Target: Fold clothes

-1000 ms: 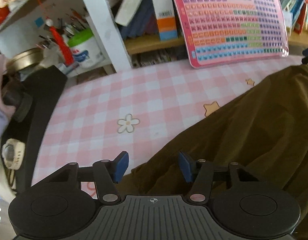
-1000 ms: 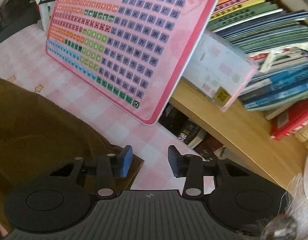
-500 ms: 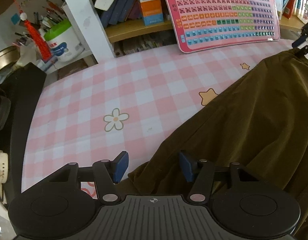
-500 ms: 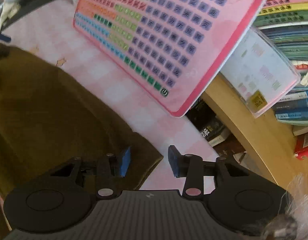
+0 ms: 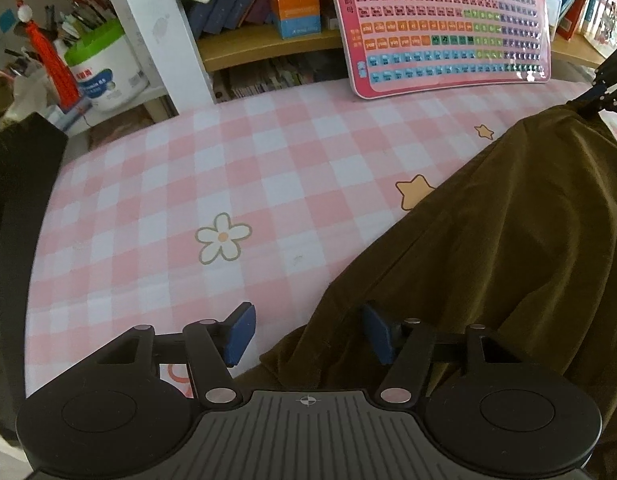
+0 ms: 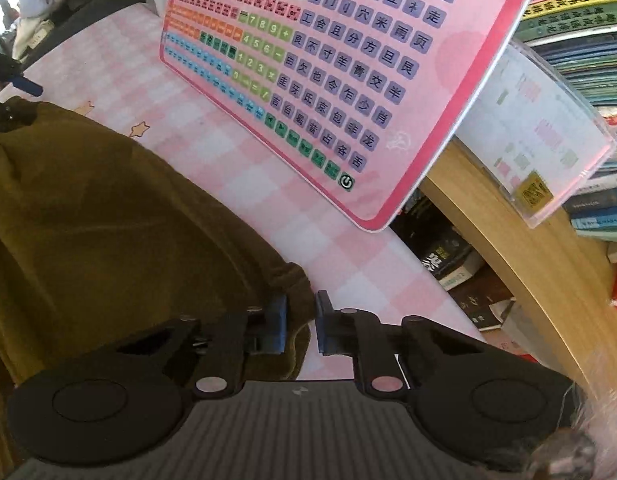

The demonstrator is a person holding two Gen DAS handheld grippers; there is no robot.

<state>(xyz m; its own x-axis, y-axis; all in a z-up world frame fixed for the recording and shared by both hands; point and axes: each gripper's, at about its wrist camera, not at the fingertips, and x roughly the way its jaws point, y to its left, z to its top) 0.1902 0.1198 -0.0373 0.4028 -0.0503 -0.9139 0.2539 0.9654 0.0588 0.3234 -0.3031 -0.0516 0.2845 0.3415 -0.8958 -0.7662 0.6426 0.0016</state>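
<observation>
Olive garment (image 5: 508,248) draped over pink checked bench (image 5: 168,200), spreading right of left claw (image 5: 308,334), corner lying between its wide-open pads. Soft, limp, light cloth; likely best pinched at corners or hems. Right claw (image 6: 300,324) low over bench, pads narrowed around bunched edge, apparently gripping. Pink keyboard chart (image 6: 348,60) ahead.

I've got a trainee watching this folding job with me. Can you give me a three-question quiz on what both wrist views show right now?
1. True or false: the left gripper is open.
2. What is the right gripper closing on? A) the pink learning board B) the olive-brown garment C) a book
3. Fill in: the garment lies on a pink checked ____.

Key: 1 true; 2 B, a bunched edge sits between its fingers; 3 tablecloth.
</observation>
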